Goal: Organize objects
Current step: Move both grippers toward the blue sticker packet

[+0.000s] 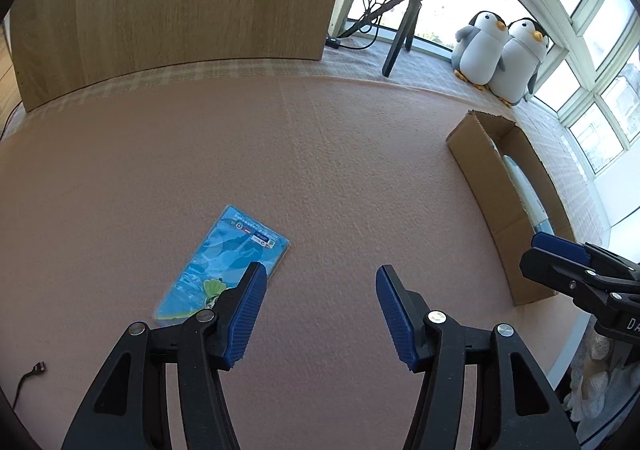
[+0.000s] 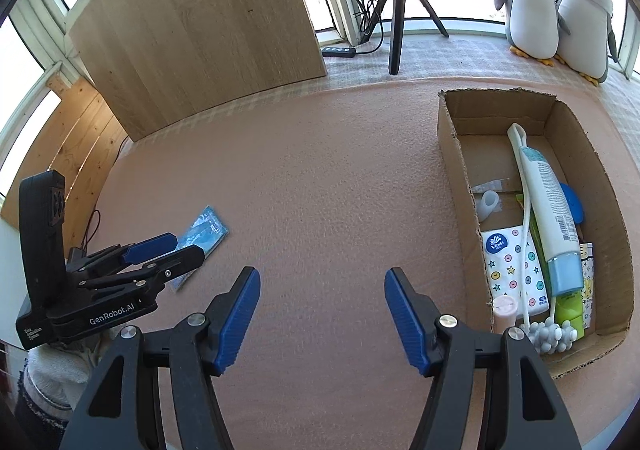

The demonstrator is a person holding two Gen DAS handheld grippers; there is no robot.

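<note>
I see both tools hanging over the pink surface (image 2: 320, 178), each with its jaws spread wide and nothing between them. The left tool (image 1: 320, 310) sits just right of the blue packet (image 1: 224, 262); its left finger (image 1: 248, 314) overlaps the packet's near right edge in the left wrist view, and I cannot tell whether they touch. The packet lies flat on the surface, well left of the box (image 2: 452, 154). The right tool (image 2: 322, 314) is near the box's left wall, above bare surface. In the box I see a white tube (image 2: 548, 206) with a blue cap lying lengthwise, a tissue pack (image 2: 508, 266) left of it, a white massager (image 2: 552, 334) with its head at the near end, a green tube (image 2: 568, 308) and a small pink jar (image 2: 505, 310). Behind the box stand 2 plush penguins (image 2: 560, 10). A tripod (image 2: 398, 10) and a wooden panel (image 2: 200, 22) stand farther left of them.
</note>
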